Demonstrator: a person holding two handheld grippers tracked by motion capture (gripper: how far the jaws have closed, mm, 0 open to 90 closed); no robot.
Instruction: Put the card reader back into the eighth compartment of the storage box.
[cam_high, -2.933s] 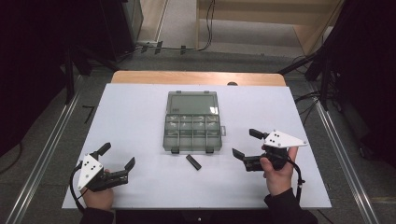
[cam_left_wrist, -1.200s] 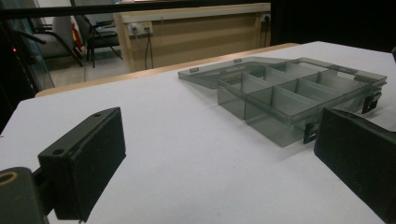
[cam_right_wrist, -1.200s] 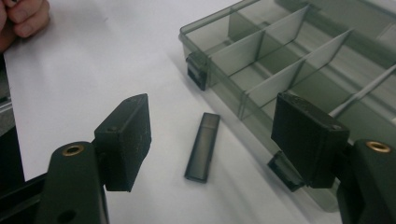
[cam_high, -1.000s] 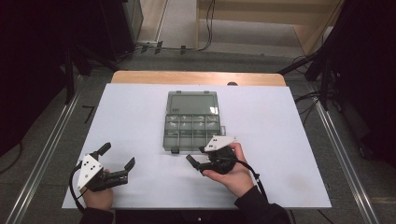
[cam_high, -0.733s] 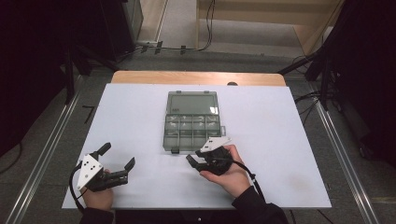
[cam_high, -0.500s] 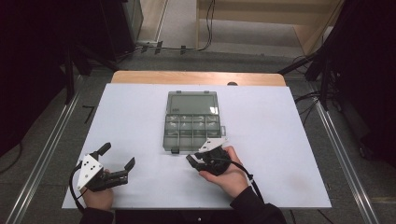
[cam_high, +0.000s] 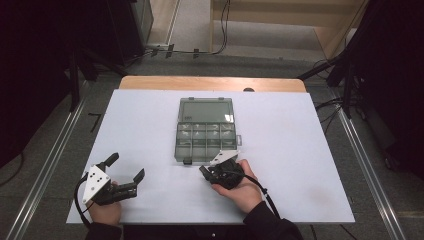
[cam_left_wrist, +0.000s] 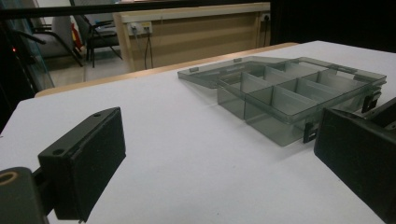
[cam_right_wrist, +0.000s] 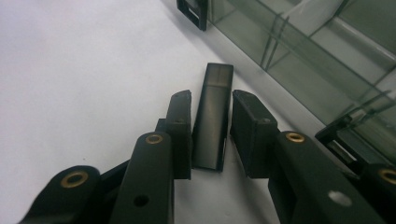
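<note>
A small dark rectangular block (cam_right_wrist: 212, 126) lies on the white table just in front of an open, clear grey compartment box (cam_high: 205, 130) (cam_right_wrist: 303, 56). My right gripper (cam_high: 206, 172) (cam_right_wrist: 210, 93) is low on the table at the box's front edge. Its jaws have just been closing, and both pads now lie against the block's long sides. My left gripper (cam_high: 127, 166) (cam_left_wrist: 219, 158) rests at the table's front left, open, with nothing between its jaws. From there the box (cam_left_wrist: 289, 93) is ahead to the right, its lid laid flat behind it.
The white tabletop (cam_high: 300, 150) has bare room on both sides of the box. A wooden strip (cam_high: 210, 82) runs along its far edge. Metal rails flank the table, and cables lie on the floor beyond.
The right hand came in from the table's right to the block at the box's front edge, sank onto it, and its jaws narrowed around it. The left gripper stayed put.
</note>
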